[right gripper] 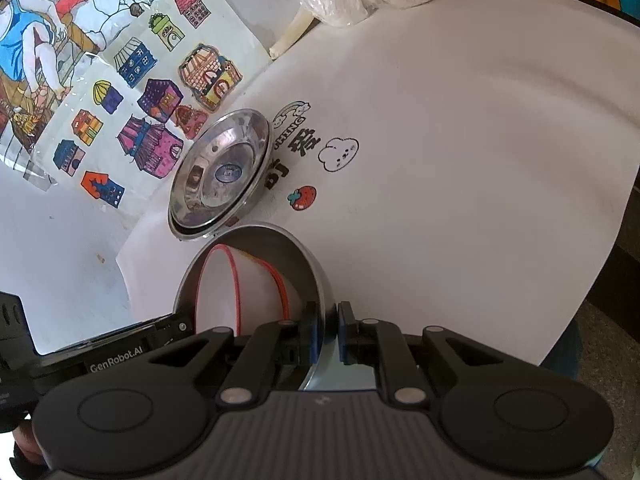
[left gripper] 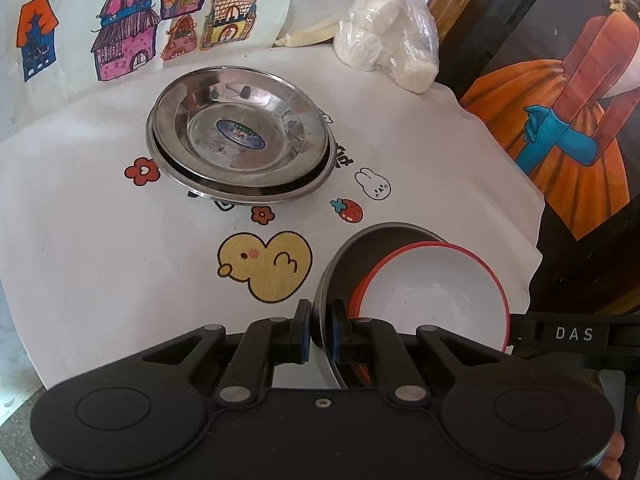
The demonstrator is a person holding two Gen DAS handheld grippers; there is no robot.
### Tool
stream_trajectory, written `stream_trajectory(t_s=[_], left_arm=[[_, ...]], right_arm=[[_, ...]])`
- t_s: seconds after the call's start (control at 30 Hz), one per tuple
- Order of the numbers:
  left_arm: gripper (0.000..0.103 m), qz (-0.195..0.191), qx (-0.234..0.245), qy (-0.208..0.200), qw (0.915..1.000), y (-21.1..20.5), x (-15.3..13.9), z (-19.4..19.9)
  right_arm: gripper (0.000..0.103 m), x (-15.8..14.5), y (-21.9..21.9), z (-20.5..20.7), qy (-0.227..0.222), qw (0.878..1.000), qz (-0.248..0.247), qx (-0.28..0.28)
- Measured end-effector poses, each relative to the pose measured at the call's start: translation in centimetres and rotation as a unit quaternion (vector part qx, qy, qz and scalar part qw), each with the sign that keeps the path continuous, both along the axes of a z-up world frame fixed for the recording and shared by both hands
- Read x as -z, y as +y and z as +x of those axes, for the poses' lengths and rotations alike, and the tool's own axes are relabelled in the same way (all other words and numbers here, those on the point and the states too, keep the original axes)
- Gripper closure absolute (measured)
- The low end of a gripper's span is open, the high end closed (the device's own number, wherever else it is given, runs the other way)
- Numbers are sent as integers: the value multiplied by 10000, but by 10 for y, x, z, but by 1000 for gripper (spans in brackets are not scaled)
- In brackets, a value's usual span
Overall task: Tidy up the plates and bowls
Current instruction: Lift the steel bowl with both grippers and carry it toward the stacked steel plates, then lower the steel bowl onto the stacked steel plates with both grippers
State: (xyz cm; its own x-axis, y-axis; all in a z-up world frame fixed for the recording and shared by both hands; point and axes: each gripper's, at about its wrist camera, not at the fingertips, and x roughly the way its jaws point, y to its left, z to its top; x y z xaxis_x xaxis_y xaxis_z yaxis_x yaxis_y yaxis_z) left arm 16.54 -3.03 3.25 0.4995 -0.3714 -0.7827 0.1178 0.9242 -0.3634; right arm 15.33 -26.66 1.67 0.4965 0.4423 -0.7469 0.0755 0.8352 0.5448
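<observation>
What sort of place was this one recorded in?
Probably a home, on a table under a white cartoon-printed cloth. Hand-coloured drawings of houses lie along its far edge, stacked shiny steel plates sit in the middle, and a framed painting of an orange dress stands beside it.

Plates: shiny, mirror-like metal.
Bowl: glossy, white, red-rimmed.
Tablecloth: matt printed cloth.
Bag: clear crinkled plastic.

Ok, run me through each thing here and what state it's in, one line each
Left gripper: shut on the big steel bowl's rim.
Right gripper: shut on the opposite rim.
Big steel bowl: gripped on both sides.
Red-rimmed white bowls: nested, tilted inside it.
Steel plates: stacked on the cloth.
</observation>
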Motion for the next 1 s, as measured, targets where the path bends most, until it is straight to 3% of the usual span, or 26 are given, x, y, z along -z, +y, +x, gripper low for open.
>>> stream_trajectory(t_s=[0.5, 1.0], left_arm=[[96, 10, -136, -389, 9991, 3, -26, 35], [95, -121, -310, -353, 9988, 10, -28, 73]], right_arm=[[90, -21, 0, 36, -274, 9996, 64, -9], [90, -28, 5, 75, -273, 9996, 25, -120]])
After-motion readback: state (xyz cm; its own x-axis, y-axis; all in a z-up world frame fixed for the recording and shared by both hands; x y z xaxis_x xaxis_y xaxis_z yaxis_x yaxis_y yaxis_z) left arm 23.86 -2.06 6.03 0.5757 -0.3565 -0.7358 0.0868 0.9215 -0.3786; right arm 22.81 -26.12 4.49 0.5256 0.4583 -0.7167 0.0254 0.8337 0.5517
